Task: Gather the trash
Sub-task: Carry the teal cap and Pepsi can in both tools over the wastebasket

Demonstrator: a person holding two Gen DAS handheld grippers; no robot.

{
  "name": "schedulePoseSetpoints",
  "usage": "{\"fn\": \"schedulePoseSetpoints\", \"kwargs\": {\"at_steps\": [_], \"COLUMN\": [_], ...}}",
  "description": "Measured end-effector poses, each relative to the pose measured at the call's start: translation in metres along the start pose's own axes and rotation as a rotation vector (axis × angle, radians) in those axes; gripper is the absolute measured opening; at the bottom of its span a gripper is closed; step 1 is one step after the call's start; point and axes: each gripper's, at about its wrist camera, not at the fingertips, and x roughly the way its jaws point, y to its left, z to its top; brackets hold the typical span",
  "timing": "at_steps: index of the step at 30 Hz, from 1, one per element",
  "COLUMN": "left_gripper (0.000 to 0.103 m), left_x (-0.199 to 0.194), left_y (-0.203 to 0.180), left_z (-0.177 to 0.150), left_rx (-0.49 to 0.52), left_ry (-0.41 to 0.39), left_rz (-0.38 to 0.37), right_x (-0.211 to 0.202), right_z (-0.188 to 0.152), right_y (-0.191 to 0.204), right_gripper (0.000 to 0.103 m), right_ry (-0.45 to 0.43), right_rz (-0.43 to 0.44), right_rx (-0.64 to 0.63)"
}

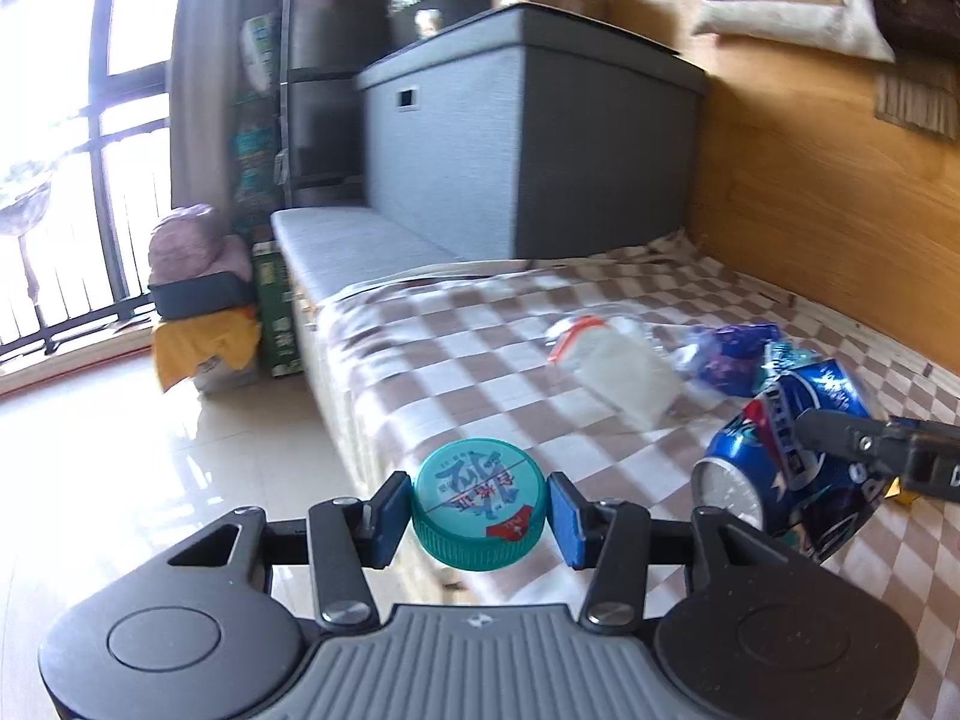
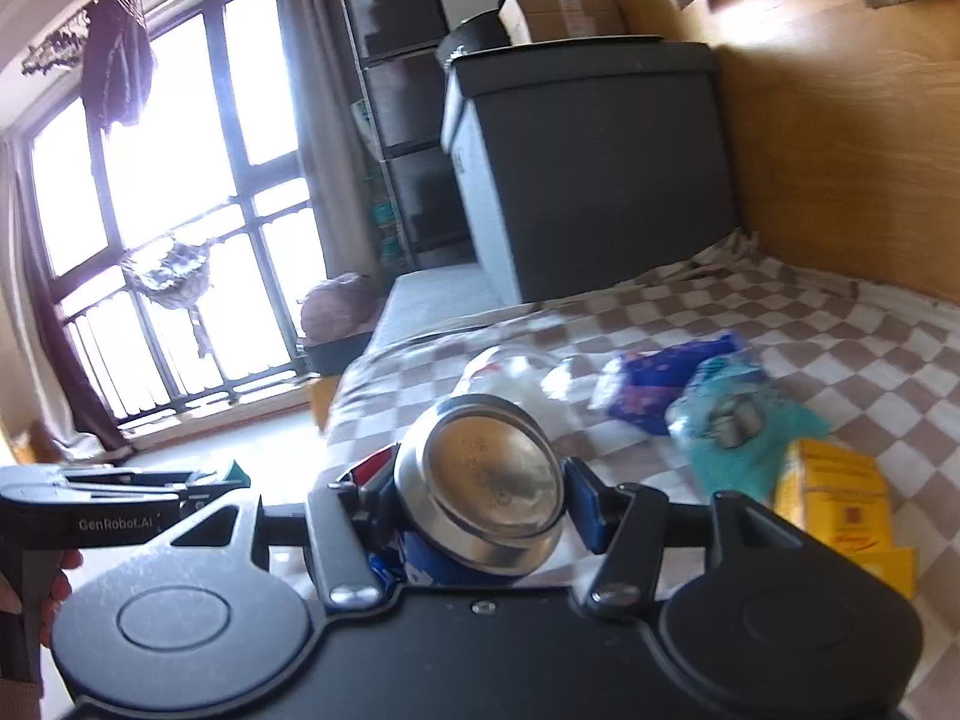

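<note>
The left gripper (image 1: 480, 516) has its jaws closed on a teal bottle cap (image 1: 480, 507), the blue pads pressing its ribbed rim from either side and the printed top facing the camera. The right gripper (image 2: 480, 510) has its jaws clamped on a crushed blue soda can (image 2: 480, 495), held by its dented sides with the silver base toward the lens; in the left wrist view the same can (image 1: 786, 456) hangs just above the checked bedsheet (image 1: 456, 372).

Both pieces are off the bed, so the step in hand looks like carrying them to wherever the trash goes; no bin shows in either view. More litter lies on the sheet: a clear plastic bag (image 1: 618, 369), a purple wrapper (image 1: 729, 357), a teal packet (image 2: 735, 420) and a yellow carton (image 2: 840, 498) just beside the right gripper.

To do this well, keep both grips firm while moving. The cap is shallow and held only at its edge, so a tilt or a knock could flip it out; carry it level. The can is crumpled and its surface uneven, so it may shift between the pads; avoid swinging it. Keep the two grippers apart in transit, since they sit close together here, and release each piece only once it is over the container.
</note>
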Motion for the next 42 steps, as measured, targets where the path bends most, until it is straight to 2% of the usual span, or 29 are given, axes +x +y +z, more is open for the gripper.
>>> {"fn": "schedulePoseSetpoints", "kwargs": {"at_steps": [6, 22, 28, 34, 37, 42], "left_gripper": [0.050, 0.050, 0.050, 0.050, 0.050, 0.050], "left_x": [-0.022, -0.062, -0.058, -0.040, -0.023, 0.010], "left_y": [0.034, 0.133, 0.166, 0.198, 0.212, 0.228], "left_z": [-0.013, -0.057, -0.069, -0.093, -0.113, -0.143], "left_rx": [-0.034, -0.184, -0.225, -0.332, -0.405, -0.458], "left_ry": [0.009, 0.059, 0.092, 0.117, 0.146, 0.215], "left_rz": [0.032, 0.098, 0.117, 0.155, 0.154, 0.154], "right_x": [0.005, 0.046, 0.074, 0.107, 0.124, 0.157], "right_z": [-0.006, -0.037, -0.058, -0.084, -0.104, -0.137], "right_y": [0.031, 0.156, 0.198, 0.227, 0.233, 0.230], "right_gripper": [0.057, 0.057, 0.057, 0.057, 0.057, 0.057], "right_ry": [0.039, 0.203, 0.281, 0.332, 0.367, 0.457], "right_rz": [0.034, 0.085, 0.067, 0.002, -0.030, -0.045], "right_rx": [-0.009, -0.076, -0.094, -0.108, -0.119, -0.140]}}
